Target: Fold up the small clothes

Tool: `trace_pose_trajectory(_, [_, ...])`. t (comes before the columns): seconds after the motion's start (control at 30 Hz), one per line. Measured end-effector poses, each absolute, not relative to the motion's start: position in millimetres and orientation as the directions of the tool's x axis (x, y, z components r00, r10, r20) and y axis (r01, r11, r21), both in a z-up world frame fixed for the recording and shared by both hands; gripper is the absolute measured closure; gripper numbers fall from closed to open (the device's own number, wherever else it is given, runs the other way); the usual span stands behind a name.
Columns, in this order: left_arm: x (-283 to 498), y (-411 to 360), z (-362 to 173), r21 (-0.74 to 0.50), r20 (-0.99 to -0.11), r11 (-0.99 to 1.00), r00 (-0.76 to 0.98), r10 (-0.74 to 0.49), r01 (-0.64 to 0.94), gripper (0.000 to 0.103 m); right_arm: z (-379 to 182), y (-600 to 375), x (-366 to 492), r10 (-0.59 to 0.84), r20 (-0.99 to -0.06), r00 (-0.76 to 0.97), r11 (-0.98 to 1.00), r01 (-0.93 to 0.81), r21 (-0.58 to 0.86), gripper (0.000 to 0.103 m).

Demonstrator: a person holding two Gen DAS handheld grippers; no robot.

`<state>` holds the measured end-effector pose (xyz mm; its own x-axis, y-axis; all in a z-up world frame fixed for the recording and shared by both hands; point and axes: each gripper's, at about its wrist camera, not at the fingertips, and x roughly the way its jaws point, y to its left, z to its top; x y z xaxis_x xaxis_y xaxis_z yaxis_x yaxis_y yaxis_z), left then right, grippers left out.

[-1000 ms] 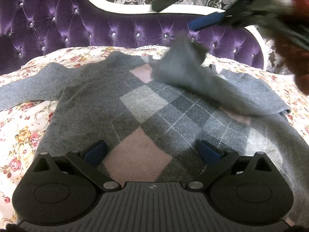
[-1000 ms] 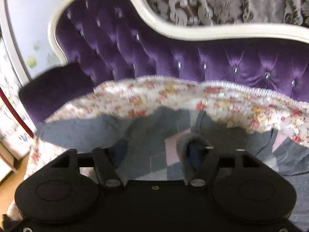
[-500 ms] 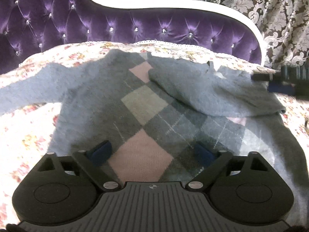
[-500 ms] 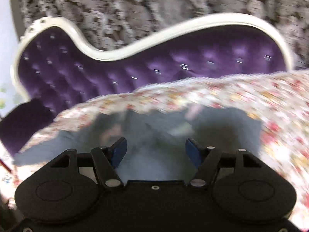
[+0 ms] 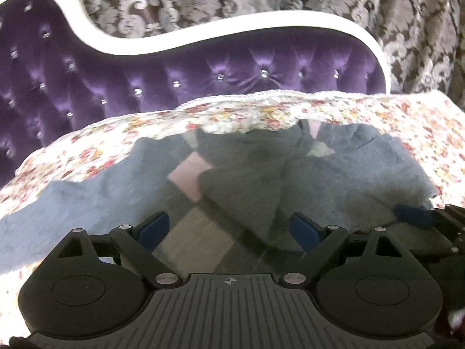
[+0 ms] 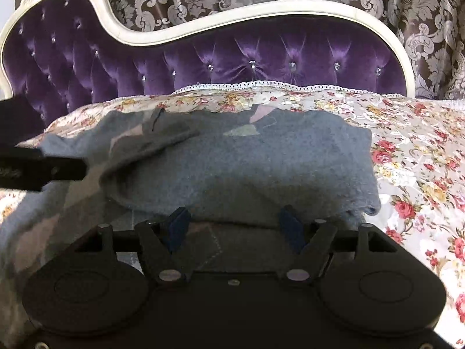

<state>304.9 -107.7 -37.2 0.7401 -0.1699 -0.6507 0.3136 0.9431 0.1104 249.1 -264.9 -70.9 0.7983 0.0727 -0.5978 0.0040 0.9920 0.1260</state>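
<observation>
With one sleeve point(image 6: 203, 157) now laid across the sweater point(image 5: 238, 192) at frame centre on the floral cover point(image 6: 412, 157), the right gripper point(image 6: 235, 224) is seen released and empty, the left gripper point(image 5: 229, 229) likewise spread, so the other sleeve point(image 5: 43, 212), lower left, is judged next.

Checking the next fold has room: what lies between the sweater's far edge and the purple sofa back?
In the right wrist view, only the floral cover with its lace trim lies between the sweater and the purple sofa back.
</observation>
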Motion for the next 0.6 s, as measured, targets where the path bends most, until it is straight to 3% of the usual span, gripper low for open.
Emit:
trace_pose_trajectory(0.17, [325.3,-118.8,-58.2,0.154,-0.689,0.939,0.715,-0.120,0.306,0.016,-71.5,-268.5,246.8,0.085,-0.592,0.802,0.990,0.000,0.142,0.028])
trace_pose_trajectory(0.27, [335.6,-100.1,-63.5,0.169,-0.686,0.967,0.727,-0.025,0.192,0.019,-71.8,-269.4,247.2,0.089,-0.590,0.802,0.989,-0.002,0.147,0.028])
trace_pose_trajectory(0.43, [343.7,-33.7,-63.5,-0.051,-0.738,0.997,0.670,-0.080,0.062,0.018,-71.6,-270.1,246.1,0.096,-0.587,0.804,0.988,-0.006,0.153,0.027])
trace_pose_trajectory(0.6, [335.5,-14.0,-62.3,-0.050,-0.735,0.995,0.671,-0.097,0.089,0.018,-71.4,-268.7,247.1,0.098,-0.590,0.802,0.989,-0.011,0.149,0.025])
